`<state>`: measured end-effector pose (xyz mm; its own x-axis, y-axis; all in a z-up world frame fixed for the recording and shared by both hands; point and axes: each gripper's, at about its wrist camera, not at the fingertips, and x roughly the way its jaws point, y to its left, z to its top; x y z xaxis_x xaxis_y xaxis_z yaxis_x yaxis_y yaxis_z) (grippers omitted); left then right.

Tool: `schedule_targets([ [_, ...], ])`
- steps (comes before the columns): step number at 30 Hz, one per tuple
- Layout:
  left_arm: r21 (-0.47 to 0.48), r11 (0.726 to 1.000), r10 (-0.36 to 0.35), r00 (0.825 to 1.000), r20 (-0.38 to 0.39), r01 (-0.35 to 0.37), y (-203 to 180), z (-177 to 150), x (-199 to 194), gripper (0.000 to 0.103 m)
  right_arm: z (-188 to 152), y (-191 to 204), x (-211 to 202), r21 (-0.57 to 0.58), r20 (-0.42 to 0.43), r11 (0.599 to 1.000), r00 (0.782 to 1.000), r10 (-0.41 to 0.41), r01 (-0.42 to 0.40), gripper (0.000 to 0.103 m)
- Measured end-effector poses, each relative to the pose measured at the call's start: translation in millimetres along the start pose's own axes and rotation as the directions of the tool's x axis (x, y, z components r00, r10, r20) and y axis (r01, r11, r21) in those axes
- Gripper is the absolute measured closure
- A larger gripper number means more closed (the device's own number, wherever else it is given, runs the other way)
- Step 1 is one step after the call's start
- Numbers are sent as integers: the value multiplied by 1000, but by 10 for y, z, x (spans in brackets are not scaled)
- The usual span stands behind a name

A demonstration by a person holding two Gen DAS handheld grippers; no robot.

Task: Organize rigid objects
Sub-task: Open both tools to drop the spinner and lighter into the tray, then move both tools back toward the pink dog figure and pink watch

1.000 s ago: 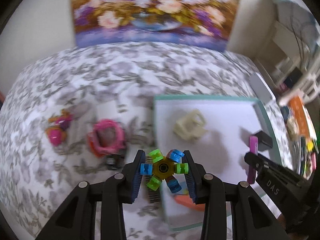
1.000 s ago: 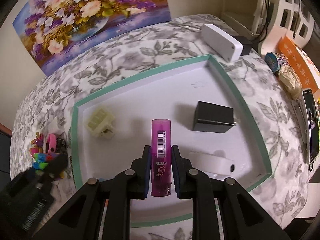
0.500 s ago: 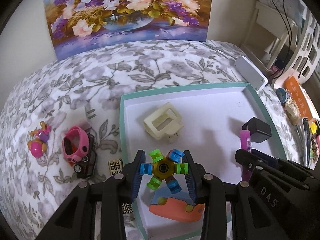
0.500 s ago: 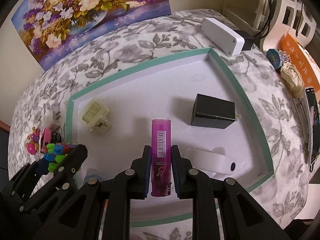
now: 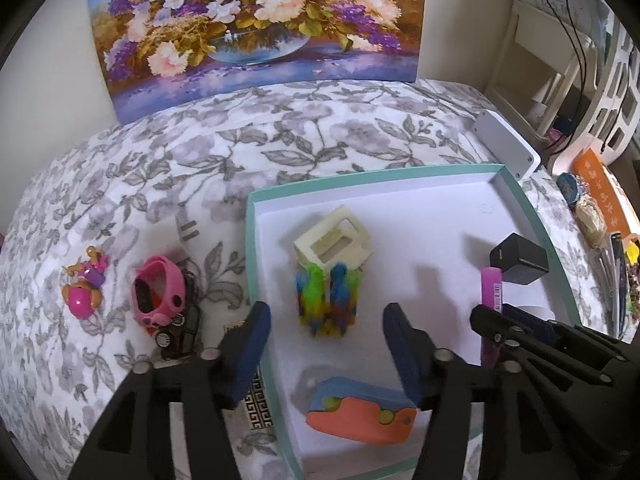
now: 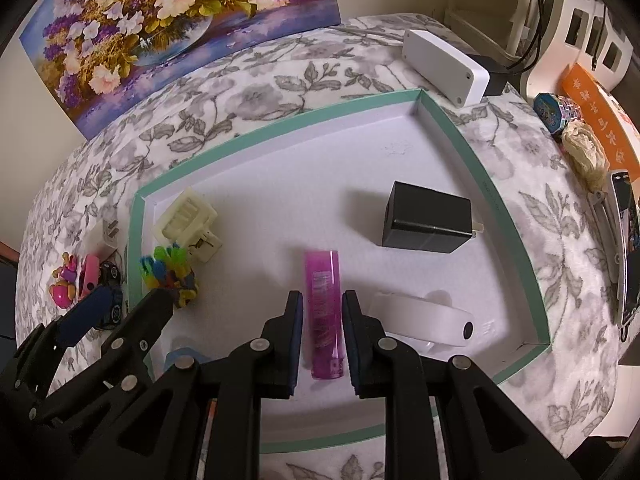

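Observation:
My left gripper (image 5: 326,312) stands open over the teal-rimmed white tray (image 5: 400,172). The multi-coloured spinner toy (image 5: 328,300) is blurred just beyond its fingers, loose, beside a cream clip (image 5: 332,240). In the right wrist view the spinner toy (image 6: 172,276) lies near the tray's left wall. My right gripper (image 6: 322,308) is narrowly open, with the purple lighter (image 6: 323,312) blurred between its jaws and a thin gap on each side. A black charger (image 6: 424,220) and a white oblong object (image 6: 420,318) lie to its right.
An orange and blue toy (image 5: 360,412) lies in the tray's near part. Left of the tray on the floral cloth are a pink watch (image 5: 158,294), a toy car (image 5: 180,328), a pink figure (image 5: 82,284) and a white plug (image 5: 186,228). A white box (image 5: 506,144) sits at the tray's far right corner.
My left gripper moved over the tray and opened, letting go of the spinner toy. My right gripper's jaws eased apart and the lighter now looks smaller and blurred, dropping away.

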<state>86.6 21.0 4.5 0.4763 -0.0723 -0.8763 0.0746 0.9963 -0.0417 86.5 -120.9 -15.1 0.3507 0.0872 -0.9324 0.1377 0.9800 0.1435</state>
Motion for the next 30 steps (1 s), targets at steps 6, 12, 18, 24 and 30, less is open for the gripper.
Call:
schedule_targets([
  [6, -28, 1000, 9, 1000, -12, -9, 87, 27, -42, 30, 11, 30, -64, -3, 19, 1000, 1000, -6, 7, 78],
  [12, -92, 996, 1, 1000, -12, -3, 289, 78, -139, 18, 4, 50, -76, -8, 20, 1000, 1000, -18, 18, 74],
  [18, -177, 984, 8, 1000, -18, -12, 630, 100, -213, 5, -9, 124, -43, -37, 14, 999, 999, -38, 38, 57],
  [24, -257, 965, 50, 998, -30, -56, 968, 83, -259, 0, -44, 271, -39, -79, 26, 996, 999, -45, 47, 33],
  [30, -317, 938, 113, 989, -93, -137, 1272, 7, -204, 0, -60, 350, -36, -90, 35, 995, 998, -44, 47, 23],
])
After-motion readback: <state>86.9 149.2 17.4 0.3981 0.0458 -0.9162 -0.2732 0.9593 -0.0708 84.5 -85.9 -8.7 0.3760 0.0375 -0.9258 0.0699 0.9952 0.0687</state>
